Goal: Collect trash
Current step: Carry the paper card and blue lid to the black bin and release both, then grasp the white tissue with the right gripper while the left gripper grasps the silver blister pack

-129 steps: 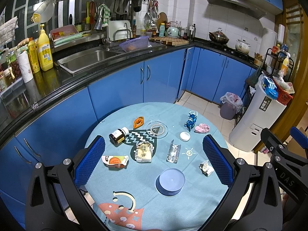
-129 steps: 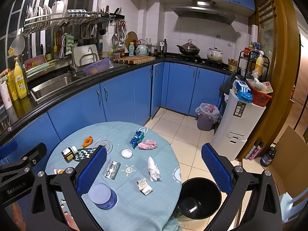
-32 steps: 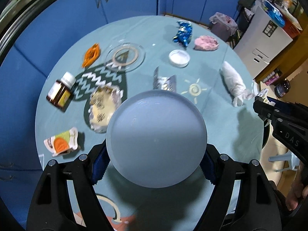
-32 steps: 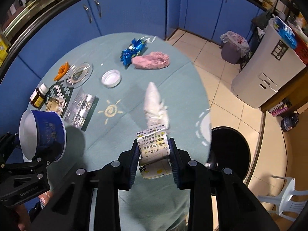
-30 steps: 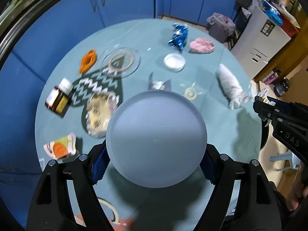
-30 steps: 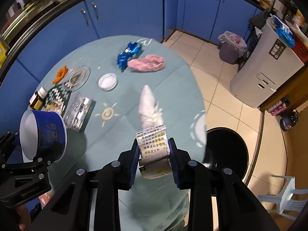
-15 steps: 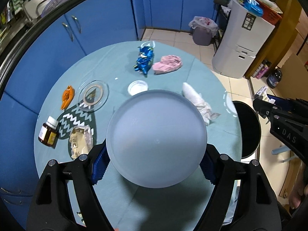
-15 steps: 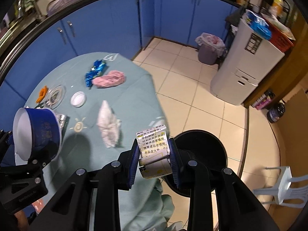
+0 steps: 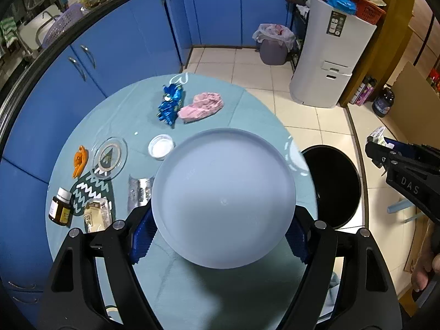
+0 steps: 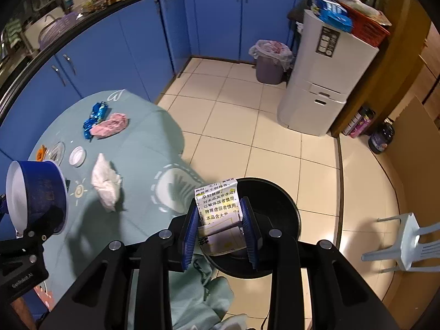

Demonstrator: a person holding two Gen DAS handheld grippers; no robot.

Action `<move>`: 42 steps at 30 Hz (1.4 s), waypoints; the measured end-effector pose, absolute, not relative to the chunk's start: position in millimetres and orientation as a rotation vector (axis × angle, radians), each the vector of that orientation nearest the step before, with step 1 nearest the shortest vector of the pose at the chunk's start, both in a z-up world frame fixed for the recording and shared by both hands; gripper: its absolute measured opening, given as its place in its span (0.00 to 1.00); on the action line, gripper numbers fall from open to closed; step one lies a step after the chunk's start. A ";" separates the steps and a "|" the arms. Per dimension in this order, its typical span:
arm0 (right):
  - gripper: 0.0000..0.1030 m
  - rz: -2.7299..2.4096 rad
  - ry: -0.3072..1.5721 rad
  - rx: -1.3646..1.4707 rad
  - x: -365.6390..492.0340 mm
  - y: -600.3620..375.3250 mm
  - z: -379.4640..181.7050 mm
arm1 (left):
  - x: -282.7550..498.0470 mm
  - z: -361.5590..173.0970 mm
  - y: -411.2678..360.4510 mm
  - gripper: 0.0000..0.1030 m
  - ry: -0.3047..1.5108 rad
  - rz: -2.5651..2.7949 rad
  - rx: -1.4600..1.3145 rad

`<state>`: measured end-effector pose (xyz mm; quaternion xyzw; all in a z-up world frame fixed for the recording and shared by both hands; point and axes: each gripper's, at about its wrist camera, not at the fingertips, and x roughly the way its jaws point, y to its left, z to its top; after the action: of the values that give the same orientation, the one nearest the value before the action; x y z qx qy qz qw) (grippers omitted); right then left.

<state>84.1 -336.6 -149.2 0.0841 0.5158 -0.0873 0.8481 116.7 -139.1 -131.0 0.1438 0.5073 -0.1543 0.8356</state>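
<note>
Currently left gripper is clamping blue cup above table; right gripper is pinching printed leaflet over black bin.

Counted: two grippers, left gripper and right gripper; one blue paper cup; one printed packet; one black bin; one lined bin; one brown bottle; one blister pack; one plastic chair
</note>
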 end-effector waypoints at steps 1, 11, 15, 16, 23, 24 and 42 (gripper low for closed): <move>0.29 -0.186 1.087 0.180 84.2 -340.2 -149.5 | 115.8 -130.0 -143.4 0.76 1.070 -0.331 0.308; 0.30 -0.212 1.098 0.229 75.5 -378.6 -155.5 | 113.5 -123.1 -189.5 0.76 1.051 -0.387 0.345; 0.30 -0.221 1.101 0.245 75.0 -390.6 -160.1 | 115.1 -122.1 -204.6 0.76 1.051 -0.397 0.357; 0.30 -0.216 1.105 0.253 75.4 -393.2 -161.9 | 115.2 -122.1 -207.7 0.76 1.052 -0.398 0.359; 0.78 -0.215 1.125 0.317 73.1 -411.4 -171.6 | 115.2 -124.8 -234.4 0.76 1.054 -0.428 0.380; 0.80 -0.227 1.102 0.313 70.3 -414.1 -169.8 | 114.0 -125.2 -240.6 0.76 1.052 -0.438 0.385; 0.80 -0.537 0.976 0.409 25.1 -510.2 -160.4 | 91.5 -136.8 -338.3 0.88 1.093 -0.651 0.408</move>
<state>25.1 -510.2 -160.4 0.1928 0.4599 -0.2530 0.8291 91.5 -338.3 -136.8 0.1891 0.5068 -0.3020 0.7850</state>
